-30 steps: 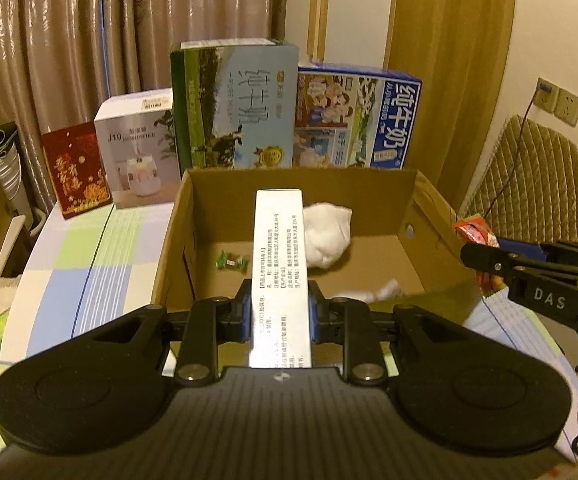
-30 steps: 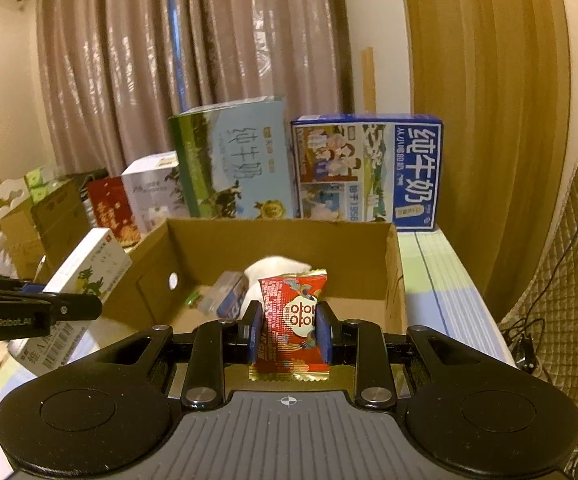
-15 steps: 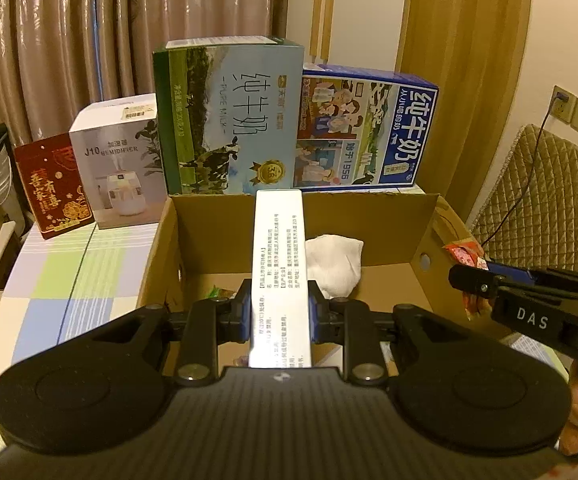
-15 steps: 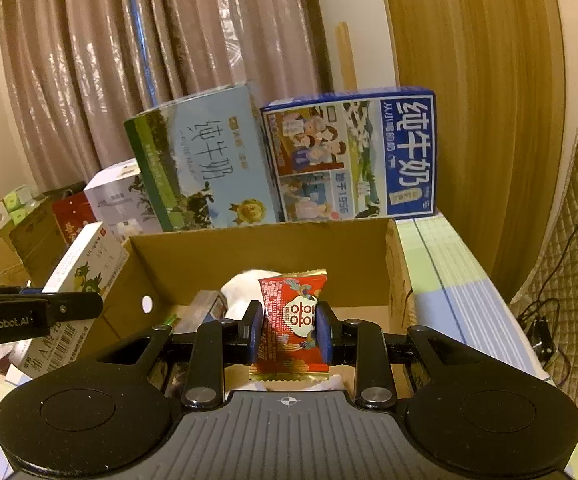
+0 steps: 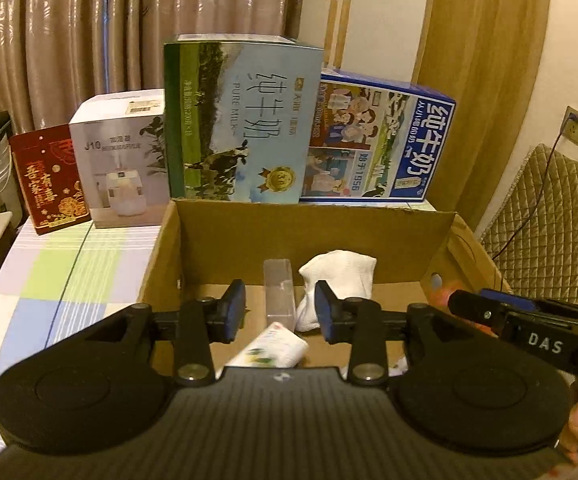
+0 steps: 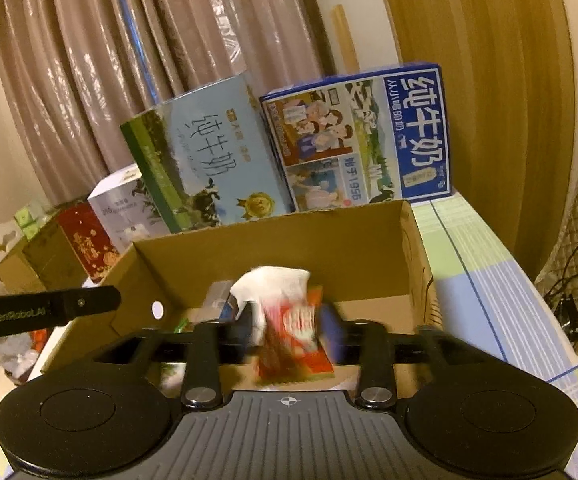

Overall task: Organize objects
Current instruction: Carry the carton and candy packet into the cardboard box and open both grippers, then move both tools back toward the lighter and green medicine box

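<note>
Brown curtains (image 5: 89, 32) hang behind a table (image 5: 61, 264) covered in a checked cloth, with a row of boxes along its far edge. From the left stand a red gift box (image 5: 49, 178), a white humidifier box (image 5: 123, 160), a tall green and blue milk carton case (image 5: 241, 124) and a blue milk case (image 5: 381, 144). Just in front of the two milk cases sits an open cardboard box (image 5: 309, 232).

The left gripper (image 5: 280, 312) hovers over the near side of that box with its fingers spread wide and nothing between them. Below the gap, inside the box, lies a white printed carton (image 5: 273, 350). Beyond it are a clear plastic item (image 5: 278, 288) and a white cloth (image 5: 341, 276) near the far wall.

The right gripper (image 6: 289, 330) hangs over the same box from the right. Its fingers are motion-blurred and appear parted, with a red snack packet (image 6: 297, 336) blurred between them; whether they still touch it cannot be told. A quilted chair back (image 5: 545, 216) stands beyond the table's right edge.
</note>
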Tool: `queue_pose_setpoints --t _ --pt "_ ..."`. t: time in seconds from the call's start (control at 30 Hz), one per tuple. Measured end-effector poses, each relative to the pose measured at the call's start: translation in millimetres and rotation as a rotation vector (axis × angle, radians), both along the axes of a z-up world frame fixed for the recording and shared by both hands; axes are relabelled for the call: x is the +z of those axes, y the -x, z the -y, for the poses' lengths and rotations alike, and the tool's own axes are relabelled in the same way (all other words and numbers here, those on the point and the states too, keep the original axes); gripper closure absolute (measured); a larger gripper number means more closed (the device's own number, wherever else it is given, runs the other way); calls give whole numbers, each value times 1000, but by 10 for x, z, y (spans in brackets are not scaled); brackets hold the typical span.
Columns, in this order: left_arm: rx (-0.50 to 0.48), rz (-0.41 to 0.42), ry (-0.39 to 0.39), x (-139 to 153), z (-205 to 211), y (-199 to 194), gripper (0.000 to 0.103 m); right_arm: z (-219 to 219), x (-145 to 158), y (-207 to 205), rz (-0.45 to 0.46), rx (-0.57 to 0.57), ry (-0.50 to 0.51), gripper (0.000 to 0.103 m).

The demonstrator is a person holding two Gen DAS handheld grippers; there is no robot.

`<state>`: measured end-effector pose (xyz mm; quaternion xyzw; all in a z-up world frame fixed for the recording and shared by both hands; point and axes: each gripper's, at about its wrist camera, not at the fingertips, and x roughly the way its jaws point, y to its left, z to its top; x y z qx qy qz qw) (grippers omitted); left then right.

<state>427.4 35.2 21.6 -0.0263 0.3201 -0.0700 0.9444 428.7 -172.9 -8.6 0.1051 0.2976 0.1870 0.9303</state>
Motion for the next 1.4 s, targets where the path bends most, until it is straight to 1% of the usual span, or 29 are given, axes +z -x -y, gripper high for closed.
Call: queue_pose_setpoints --t 0.03,0.13,0.43,0.5,0.63,0.67,0.77,0.87,0.93,1.0,1.03,1.2,1.33,1.4 --pt "4 0 1 4 -14 9 67 23 1 2 -2 -7 -20 35" --pt "15 -1 3 20 -67 24 67 71 37 6 0 -25 -48 35" --pt "10 -2 -9 68 -84 106 60 126 145 93 46 -48 -55 35" --pt "14 -2 -12 76 -101 145 55 129 173 149 63 -46 -52 35" --pt "24 1 -14 120 -162 264 51 92 240 306 103 -30 -32 35" --pt "27 4 -16 137 -180 299 48 83 253 353 110 -26 -29 35" --pt "37 10 -13 175 -226 441 41 52 257 495 117 3 -18 34" --pt "43 0 -5 164 -261 605 33 48 234 657 104 27 -15 33" --pt "43 -9 -9 133 -266 728 32 45 217 767 87 47 -14 33" --pt "43 -20 -19 89 -277 855 27 30 206 889 77 79 -4 32" --pt "45 -27 -21 67 -290 909 26 24 202 943 77 95 3 32" --pt "67 -42 -20 14 -426 1184 19 -39 134 1234 79 174 71 31" --pt "93 -56 -11 -20 -525 1383 15 -51 44 1387 52 201 96 29" --pt "93 -64 -16 -38 -533 1476 11 -58 16 1441 37 206 101 28"
